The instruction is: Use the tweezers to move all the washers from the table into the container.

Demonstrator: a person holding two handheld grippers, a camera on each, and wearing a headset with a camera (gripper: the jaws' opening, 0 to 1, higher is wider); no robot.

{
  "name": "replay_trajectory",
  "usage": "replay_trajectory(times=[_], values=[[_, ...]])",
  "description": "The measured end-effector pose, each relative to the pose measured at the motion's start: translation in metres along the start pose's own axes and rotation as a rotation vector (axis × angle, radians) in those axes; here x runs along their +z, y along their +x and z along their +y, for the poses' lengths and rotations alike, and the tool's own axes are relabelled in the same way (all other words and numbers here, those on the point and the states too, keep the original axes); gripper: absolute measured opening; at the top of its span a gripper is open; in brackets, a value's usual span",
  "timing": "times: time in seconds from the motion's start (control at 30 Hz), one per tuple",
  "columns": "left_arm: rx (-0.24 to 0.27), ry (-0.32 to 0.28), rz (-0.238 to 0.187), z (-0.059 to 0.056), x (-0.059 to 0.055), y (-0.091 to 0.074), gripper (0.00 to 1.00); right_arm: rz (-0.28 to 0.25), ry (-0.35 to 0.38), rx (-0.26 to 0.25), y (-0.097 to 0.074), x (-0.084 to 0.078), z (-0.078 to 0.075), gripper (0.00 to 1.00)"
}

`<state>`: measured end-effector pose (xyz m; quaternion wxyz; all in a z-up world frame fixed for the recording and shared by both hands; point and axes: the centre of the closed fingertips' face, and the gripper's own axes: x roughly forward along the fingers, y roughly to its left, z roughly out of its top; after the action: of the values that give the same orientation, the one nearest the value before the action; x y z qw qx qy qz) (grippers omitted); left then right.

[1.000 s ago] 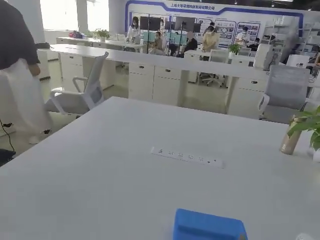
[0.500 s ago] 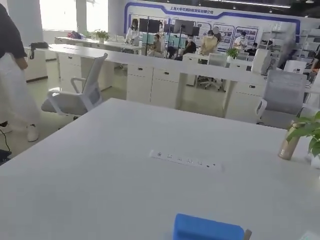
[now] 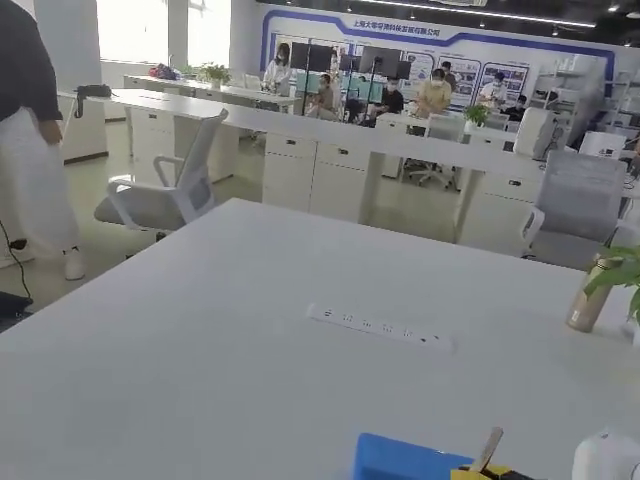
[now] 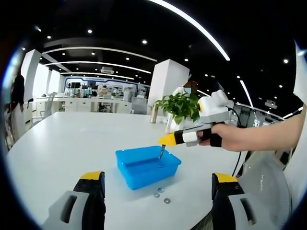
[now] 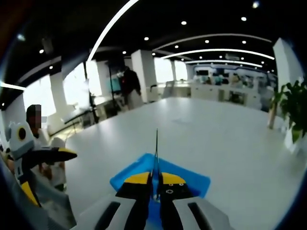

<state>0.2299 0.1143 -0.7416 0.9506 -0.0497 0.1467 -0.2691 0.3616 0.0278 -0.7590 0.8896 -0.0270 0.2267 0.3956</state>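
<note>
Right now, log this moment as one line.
left gripper: open, empty | right gripper: shut on tweezers | tweezers: tip over blue container | washers: three on table beside it

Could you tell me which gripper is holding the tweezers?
The right gripper: its jaws are shut on the tweezers, while the left gripper is open and empty.
</note>
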Motion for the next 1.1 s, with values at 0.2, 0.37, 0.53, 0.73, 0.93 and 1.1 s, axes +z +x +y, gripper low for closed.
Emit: replay_trajectory(times=[0.2,0.37,0.53,0.73,0.93,1.1], values=[[0.006,-0.001,0.005,0.001,-0.001,0.000,0.94,0.050,-0.005,-0.009,0.013,-0.011,-0.003,0.03],[0.010,0.008,0.020,0.001,-0.004,0.000,0.93,0.072,0.013,-0.003,0.024,-0.021,-0.003,0.03],[0.015,-0.002,0.025,0.003,-0.005,0.000,0.92,0.086,0.017,0.001,0.031,-0.029,-0.001,0.03],[0.011,0.010,0.045,0.002,-0.009,0.001,0.92,0.106,0.019,0.006,0.037,-0.040,-0.005,0.03],[0.017,0.008,0.056,0.003,-0.011,0.002,0.91,0.099,0.023,0.011,0.036,-0.041,-0.001,0.03],[0.015,0.016,0.070,0.003,-0.013,0.002,0.91,0.095,0.025,0.022,0.036,-0.042,-0.002,0.03]])
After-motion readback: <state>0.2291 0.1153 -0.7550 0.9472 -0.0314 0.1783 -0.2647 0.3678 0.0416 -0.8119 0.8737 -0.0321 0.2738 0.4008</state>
